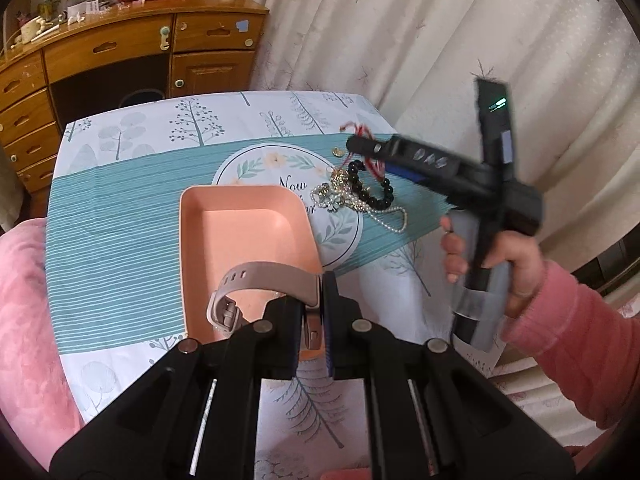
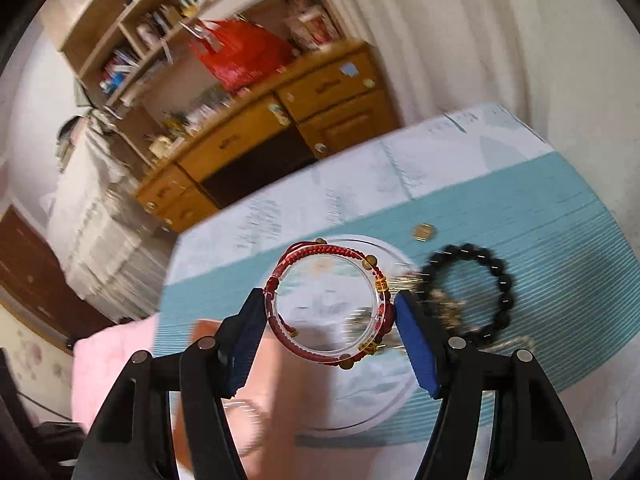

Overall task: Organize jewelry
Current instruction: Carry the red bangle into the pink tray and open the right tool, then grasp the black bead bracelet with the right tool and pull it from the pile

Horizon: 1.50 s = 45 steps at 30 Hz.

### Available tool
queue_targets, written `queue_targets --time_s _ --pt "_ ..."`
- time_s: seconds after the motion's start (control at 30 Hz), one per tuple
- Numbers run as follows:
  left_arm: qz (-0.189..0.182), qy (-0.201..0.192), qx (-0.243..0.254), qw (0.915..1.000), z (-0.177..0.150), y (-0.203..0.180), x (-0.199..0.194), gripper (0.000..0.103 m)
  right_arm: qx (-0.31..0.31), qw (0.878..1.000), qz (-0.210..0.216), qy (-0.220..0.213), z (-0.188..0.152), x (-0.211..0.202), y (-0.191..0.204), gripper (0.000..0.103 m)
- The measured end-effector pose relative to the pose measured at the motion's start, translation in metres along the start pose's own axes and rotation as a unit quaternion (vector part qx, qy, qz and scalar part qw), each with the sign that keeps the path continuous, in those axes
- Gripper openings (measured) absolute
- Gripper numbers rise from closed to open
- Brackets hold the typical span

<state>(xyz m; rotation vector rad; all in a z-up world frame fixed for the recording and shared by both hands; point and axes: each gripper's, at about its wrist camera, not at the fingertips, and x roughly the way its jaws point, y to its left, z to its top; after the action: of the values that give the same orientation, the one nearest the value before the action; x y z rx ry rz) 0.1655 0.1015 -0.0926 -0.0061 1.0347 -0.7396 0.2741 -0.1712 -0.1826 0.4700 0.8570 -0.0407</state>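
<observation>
Black linkage of the left gripper [image 1: 312,316] fills the lower frame, jaws clenched on a taupe watch strap [image 1: 256,280] hanging over the near end of the pink tray [image 1: 240,224]. Centre frame in the right view, the right gripper [image 2: 330,314] spans a clear bangle wrapped in red cord [image 2: 328,304], pads touching both sides.

Risks, as I judge them: the rigid bangle could pop from that wide, shallow hold, and the loose strap could slide out beside the tray. Remaining jewelry [image 1: 360,196], including a black bead bracelet [image 2: 472,292], lies right of the tray.
</observation>
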Motion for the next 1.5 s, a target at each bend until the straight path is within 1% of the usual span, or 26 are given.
queue_targets --time_s 0.13,0.3,0.37,0.4,0.43,0.47,0.5,0.53,0.6,0.63,0.7,0.73,0.77,0.87,1.03,1.17,1.33,1.43,1.5 --pt "-0.005 0.002 0.010 0.9999 -0.002 0.002 -0.001 0.007 -0.018 0.999 0.037 -0.008 -0.006 -0.023 0.039 0.065" --pt "-0.010 0.000 0.016 0.9998 -0.005 0.002 -0.003 0.007 -0.039 0.996 0.082 -0.003 -0.019 -0.046 0.080 0.065" --pt "-0.009 -0.001 0.017 0.9998 -0.006 0.002 -0.006 0.007 -0.034 0.994 0.101 0.002 -0.026 -0.055 0.093 0.066" --pt "-0.010 0.000 0.016 0.9998 -0.007 0.002 -0.006 0.007 -0.026 0.993 0.114 0.009 -0.028 -0.055 0.098 0.073" --pt "-0.010 0.002 0.012 0.9999 -0.008 0.003 -0.006 0.007 -0.020 0.992 0.121 0.019 -0.032 -0.053 0.101 0.095" --pt "-0.008 0.008 0.006 0.9999 -0.008 0.003 -0.004 0.007 -0.012 0.992 0.120 0.036 -0.034 -0.049 0.104 0.101" --pt "-0.006 0.016 -0.001 0.9998 -0.008 0.005 -0.001 0.007 -0.001 0.993 0.105 0.054 -0.037 -0.044 0.107 0.101" --pt "-0.005 0.026 -0.010 0.9996 -0.008 0.007 0.002 0.008 0.004 0.993 0.099 0.065 -0.039 -0.041 0.108 0.101" --pt "0.003 0.040 -0.027 0.9988 -0.009 0.010 0.006 0.008 0.007 0.992 0.105 0.073 -0.042 -0.042 0.108 0.101" --pt "0.008 0.045 -0.037 0.9983 -0.010 0.012 0.007 0.009 0.011 0.992 0.102 0.069 -0.043 -0.046 0.108 0.101" --pt "0.021 0.057 -0.045 0.9972 -0.011 0.013 0.010 0.022 0.021 0.993 0.095 0.065 -0.044 -0.052 0.104 0.101" --pt "0.029 0.065 -0.049 0.9963 -0.012 0.013 0.013 0.040 0.026 0.993 0.091 0.066 -0.045 -0.055 0.101 0.101" --pt "0.038 0.067 -0.053 0.9956 -0.014 0.012 0.014 0.052 0.031 0.993 0.086 0.068 -0.045 -0.056 0.097 0.101" --pt "0.054 0.049 -0.054 0.9959 -0.017 0.008 0.011 0.054 0.045 0.993 0.077 0.077 -0.043 -0.062 0.077 0.101" --pt "0.079 0.054 -0.046 0.9944 -0.015 -0.014 0.016 0.055 0.054 0.993 0.054 0.087 -0.037 -0.070 0.030 0.101" --pt "0.079 0.048 -0.058 0.9940 -0.012 -0.036 0.023 0.055 0.061 0.992 0.045 0.103 -0.033 -0.071 -0.014 0.101" --pt "0.087 0.053 -0.061 0.9929 -0.002 -0.070 0.043 0.055 0.014 0.993 0.021 0.114 -0.026 -0.078 -0.051 0.101" --pt "0.083 0.060 -0.072 0.9922 0.006 -0.091 0.062 0.055 -0.038 0.993 0.002 0.109 -0.016 -0.082 -0.070 0.101" --pt "0.080 0.065 -0.082 0.9913 0.009 -0.101 0.074 0.055 -0.073 0.992 -0.011 0.103 -0.011 -0.084 -0.076 0.101"
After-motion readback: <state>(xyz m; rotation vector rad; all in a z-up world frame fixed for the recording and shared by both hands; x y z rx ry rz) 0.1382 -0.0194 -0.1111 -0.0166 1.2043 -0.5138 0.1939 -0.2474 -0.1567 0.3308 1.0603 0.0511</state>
